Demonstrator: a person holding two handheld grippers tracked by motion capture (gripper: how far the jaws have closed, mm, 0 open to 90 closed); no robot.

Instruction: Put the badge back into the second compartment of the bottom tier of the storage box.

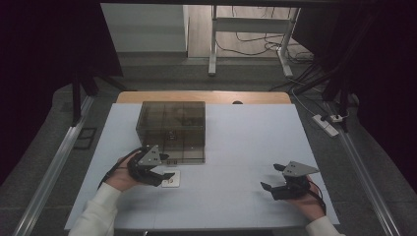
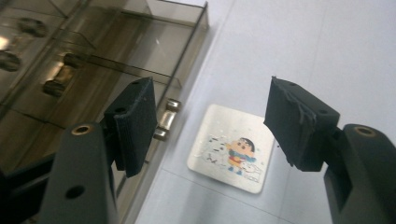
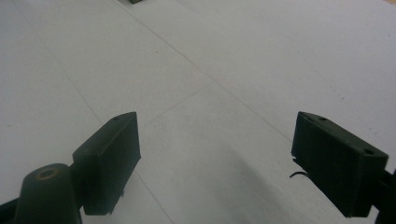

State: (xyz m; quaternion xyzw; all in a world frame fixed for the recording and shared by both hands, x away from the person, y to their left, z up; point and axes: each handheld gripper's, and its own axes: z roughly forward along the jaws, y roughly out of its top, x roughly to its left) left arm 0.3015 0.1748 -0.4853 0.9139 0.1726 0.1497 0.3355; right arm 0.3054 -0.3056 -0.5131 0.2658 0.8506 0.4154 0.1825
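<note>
— While my left hand-held gripper (image 2: 210,126) hangs wide open, holding nothing, where's the picture tile (image 2: 232,154)?
— I see it flat on the bench (image 1: 236,147), beside the smoky box (image 1: 172,130). My right hand-held gripper (image 3: 215,161) gapes empty.

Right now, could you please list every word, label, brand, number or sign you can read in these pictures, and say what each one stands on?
No text can be read anywhere.
The small square card lying flat on the table by the smoky clear box carries a cartoon figure, with no lettering that can be made out.
The box, the left gripper and the right gripper show no label or number.
</note>
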